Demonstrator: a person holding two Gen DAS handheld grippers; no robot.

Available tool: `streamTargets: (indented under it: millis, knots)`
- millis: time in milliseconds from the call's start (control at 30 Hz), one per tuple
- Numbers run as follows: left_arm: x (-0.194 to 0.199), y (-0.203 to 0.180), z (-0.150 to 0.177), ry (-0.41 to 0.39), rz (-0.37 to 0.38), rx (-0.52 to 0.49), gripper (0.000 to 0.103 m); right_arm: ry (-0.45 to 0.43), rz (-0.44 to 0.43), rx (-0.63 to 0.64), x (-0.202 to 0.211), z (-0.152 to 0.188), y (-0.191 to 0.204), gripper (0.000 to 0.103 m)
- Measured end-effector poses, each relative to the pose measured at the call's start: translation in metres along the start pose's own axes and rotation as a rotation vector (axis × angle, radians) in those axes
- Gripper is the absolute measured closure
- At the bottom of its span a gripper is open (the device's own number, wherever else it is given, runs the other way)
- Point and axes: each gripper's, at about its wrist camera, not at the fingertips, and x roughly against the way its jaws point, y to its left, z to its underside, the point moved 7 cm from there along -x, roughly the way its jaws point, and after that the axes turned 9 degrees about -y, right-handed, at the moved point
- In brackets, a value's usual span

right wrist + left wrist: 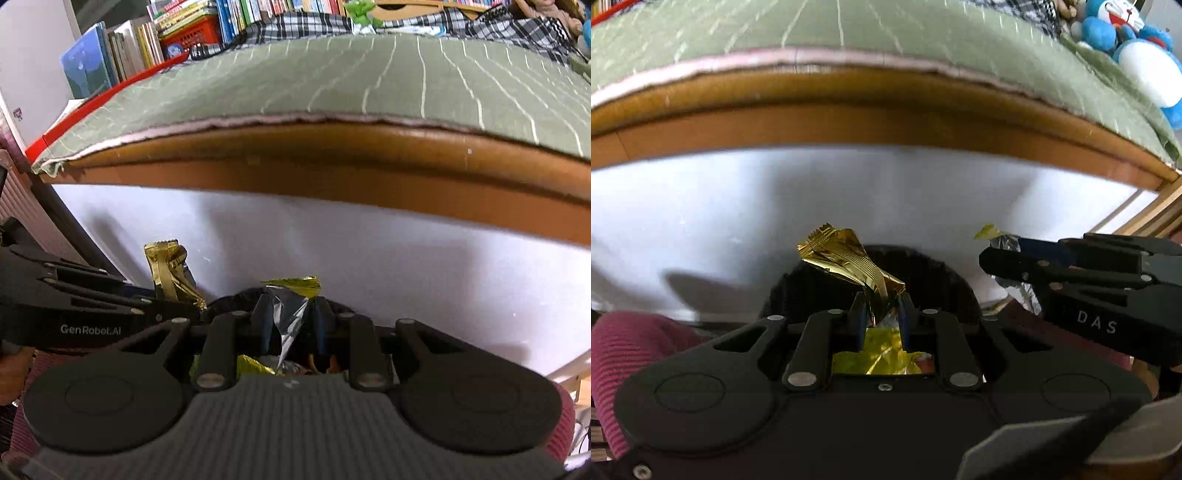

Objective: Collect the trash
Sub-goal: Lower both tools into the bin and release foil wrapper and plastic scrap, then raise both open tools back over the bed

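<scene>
My left gripper (882,302) is shut on a crumpled gold foil wrapper (846,258), which sticks up and to the left from between the fingers. Below it is the dark round mouth of a bin (945,273). My right gripper (291,306) is shut on a silver and yellow-green foil wrapper (290,306). In the left wrist view, the right gripper (991,254) reaches in from the right with that wrapper (1003,238). The right wrist view shows the left gripper (184,306) coming in from the left with the gold wrapper (168,273). The bin (236,299) holds more foil scraps (255,365).
A bed (332,155) with a wooden frame and green striped cover (351,74) spans the top above a white panel (406,266). Books (155,40) and plaid cloth lie behind. A blue plush toy (1134,44) sits at the top right. A red ribbed sleeve (631,347) shows at the lower left.
</scene>
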Motion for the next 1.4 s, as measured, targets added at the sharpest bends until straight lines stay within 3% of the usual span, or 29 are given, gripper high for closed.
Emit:
streamTargets:
  millis: [233,433,500,567,733,833,1133,1400]
  knots:
    - [-0.016,0.003,0.016,0.086,0.015,0.015,0.087,0.038,0.013,-0.005,-0.007,0.009,-0.002,0.073]
    - [-0.023,0.002,0.020,0.113,0.006,0.014,0.086,0.070,0.020,-0.001,-0.014,0.014,0.000,0.068]
    - [-0.024,0.002,0.020,0.117,0.003,0.014,0.081,0.077,0.020,-0.003,-0.016,0.013,0.002,0.062]
    - [-0.025,0.003,0.020,0.118,0.002,0.015,0.066,0.078,0.021,-0.004,-0.016,0.013,0.002,0.051]
    - [-0.026,0.002,0.020,0.126,-0.019,0.012,0.052,0.078,0.018,-0.001,-0.017,0.011,0.005,0.044]
    - [-0.024,0.003,0.019,0.126,-0.021,0.019,0.049,0.077,0.016,0.000,-0.016,0.011,0.006,0.043]
    - [-0.004,0.006,0.003,0.054,-0.034,0.007,0.028,0.027,0.013,-0.006,-0.002,-0.005,0.004,0.035]
    - [0.031,0.006,-0.038,-0.068,-0.002,0.013,0.024,-0.082,0.001,0.036,0.023,-0.045,0.005,0.026]
